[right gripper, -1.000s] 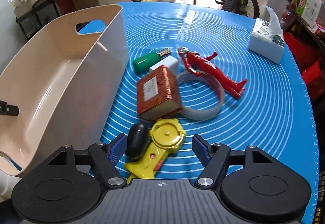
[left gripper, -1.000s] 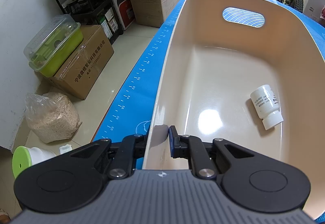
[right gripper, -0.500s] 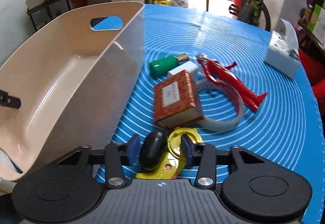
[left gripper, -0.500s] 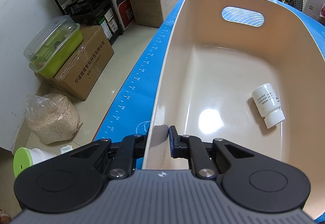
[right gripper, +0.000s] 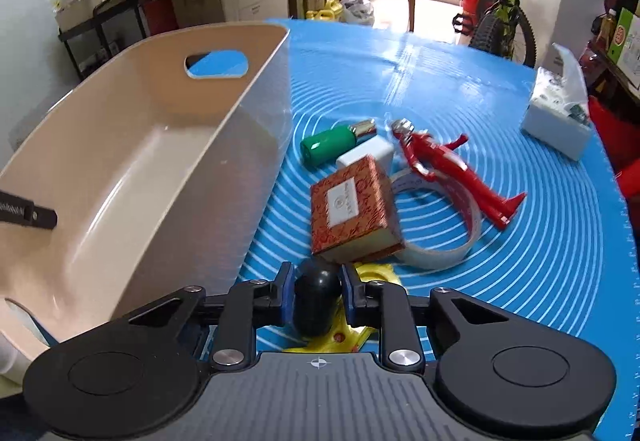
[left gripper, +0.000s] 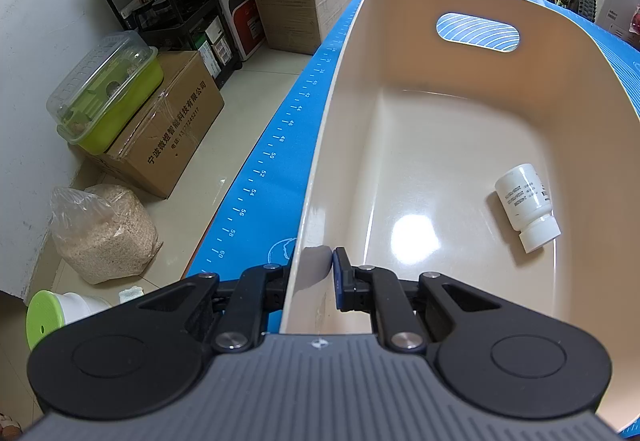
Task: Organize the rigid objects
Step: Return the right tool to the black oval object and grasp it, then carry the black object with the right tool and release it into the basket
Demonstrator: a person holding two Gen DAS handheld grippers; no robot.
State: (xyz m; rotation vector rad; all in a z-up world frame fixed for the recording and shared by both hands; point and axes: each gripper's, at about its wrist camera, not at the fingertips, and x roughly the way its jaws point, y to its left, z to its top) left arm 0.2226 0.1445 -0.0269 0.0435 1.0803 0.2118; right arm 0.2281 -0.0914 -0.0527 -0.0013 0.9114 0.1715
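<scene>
A beige plastic bin [left gripper: 460, 129] stands on the blue mat, with a white pill bottle [left gripper: 526, 207] lying inside it. My left gripper [left gripper: 316, 269] is shut on the bin's near rim. My right gripper [right gripper: 316, 291] is shut on a black oval object [right gripper: 315, 297], lifted just above a yellow toy [right gripper: 360, 325]. The bin [right gripper: 132, 177] is to its left. Ahead on the mat lie a red patterned box [right gripper: 352, 209], a green bottle [right gripper: 332, 145], a white block [right gripper: 366, 157], a red figure [right gripper: 444, 167] and a grey ring [right gripper: 460, 225].
A white tissue box [right gripper: 560, 121] sits at the mat's far right. The mat's left edge [left gripper: 256, 177] drops to a floor with cardboard boxes [left gripper: 168, 133], a grain bag [left gripper: 100, 233] and a black cart [left gripper: 172, 1]. Bicycles stand beyond the table.
My right gripper closed on the black oval object and lifted it slightly off the yellow toy. My left gripper kept its hold on the bin rim.
</scene>
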